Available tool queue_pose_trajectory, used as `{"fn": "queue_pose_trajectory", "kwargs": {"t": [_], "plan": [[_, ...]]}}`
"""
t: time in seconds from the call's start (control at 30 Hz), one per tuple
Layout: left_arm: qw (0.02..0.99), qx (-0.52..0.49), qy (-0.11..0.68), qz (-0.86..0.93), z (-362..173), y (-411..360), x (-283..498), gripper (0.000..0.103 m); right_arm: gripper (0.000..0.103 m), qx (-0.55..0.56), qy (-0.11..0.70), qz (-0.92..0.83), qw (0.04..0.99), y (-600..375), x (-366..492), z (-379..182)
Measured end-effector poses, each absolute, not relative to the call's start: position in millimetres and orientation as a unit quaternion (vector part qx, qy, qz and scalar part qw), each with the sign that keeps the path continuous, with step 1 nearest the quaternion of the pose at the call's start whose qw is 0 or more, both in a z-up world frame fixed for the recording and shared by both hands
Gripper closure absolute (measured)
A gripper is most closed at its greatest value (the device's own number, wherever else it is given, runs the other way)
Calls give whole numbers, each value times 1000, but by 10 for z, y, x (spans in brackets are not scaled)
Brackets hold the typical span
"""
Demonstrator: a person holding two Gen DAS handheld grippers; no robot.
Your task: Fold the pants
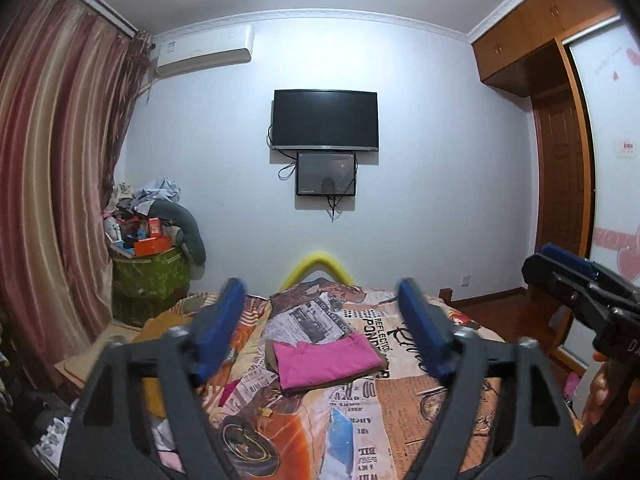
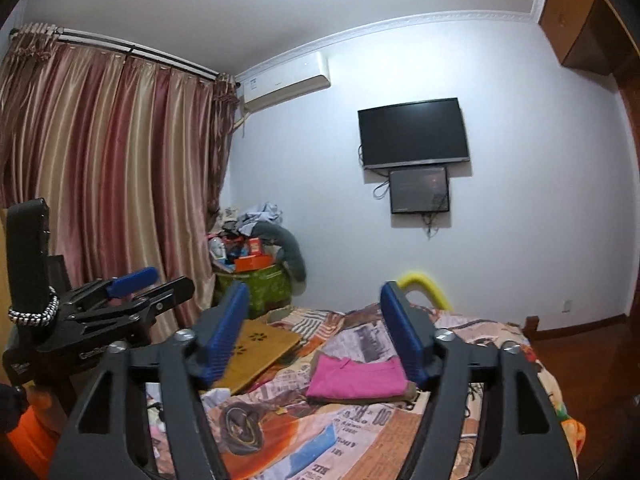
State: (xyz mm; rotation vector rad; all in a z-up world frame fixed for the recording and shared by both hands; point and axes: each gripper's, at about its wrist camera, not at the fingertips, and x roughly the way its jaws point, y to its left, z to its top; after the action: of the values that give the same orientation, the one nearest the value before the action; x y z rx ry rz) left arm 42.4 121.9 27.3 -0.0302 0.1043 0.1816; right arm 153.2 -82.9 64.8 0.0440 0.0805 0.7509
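Observation:
Folded pink pants (image 1: 326, 358) lie on top of a folded brown garment (image 1: 378, 372) in the middle of the bed; they also show in the right wrist view (image 2: 356, 378). My left gripper (image 1: 322, 320) is open and empty, held above and short of the stack. My right gripper (image 2: 314, 320) is open and empty, also raised short of the stack. The right gripper shows at the right edge of the left wrist view (image 1: 576, 276). The left gripper shows at the left of the right wrist view (image 2: 132, 284).
The bed has a newspaper-print orange cover (image 1: 360, 420). A brown board (image 2: 256, 354) lies on its left side. A green bin (image 1: 150, 280) piled with clutter stands by the curtains (image 1: 52, 184). A yellow foam piece (image 1: 318, 266) marks the bed's far end. A wardrobe (image 1: 560, 120) stands at right.

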Motion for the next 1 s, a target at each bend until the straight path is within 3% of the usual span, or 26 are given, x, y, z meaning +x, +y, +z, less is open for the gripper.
{"fn": "queue_pose_trajectory", "kwargs": {"t": [0.1,0.23,0.33,1.0], "plan": [[995,-25,47,88,251,1237,343,2,25,24,43,358,933,-824,1551,660],[994,-25,47,96,227,1241,291,1,16,24,47,348,936,-866,1524,639],[994,-26,52,94,206,1236,268,0,0,24,48,339,939,-873,1521,609],[994,-15,55,95,152,1143,248,0,0,17,53,331,942,-919,1418,572]]}}
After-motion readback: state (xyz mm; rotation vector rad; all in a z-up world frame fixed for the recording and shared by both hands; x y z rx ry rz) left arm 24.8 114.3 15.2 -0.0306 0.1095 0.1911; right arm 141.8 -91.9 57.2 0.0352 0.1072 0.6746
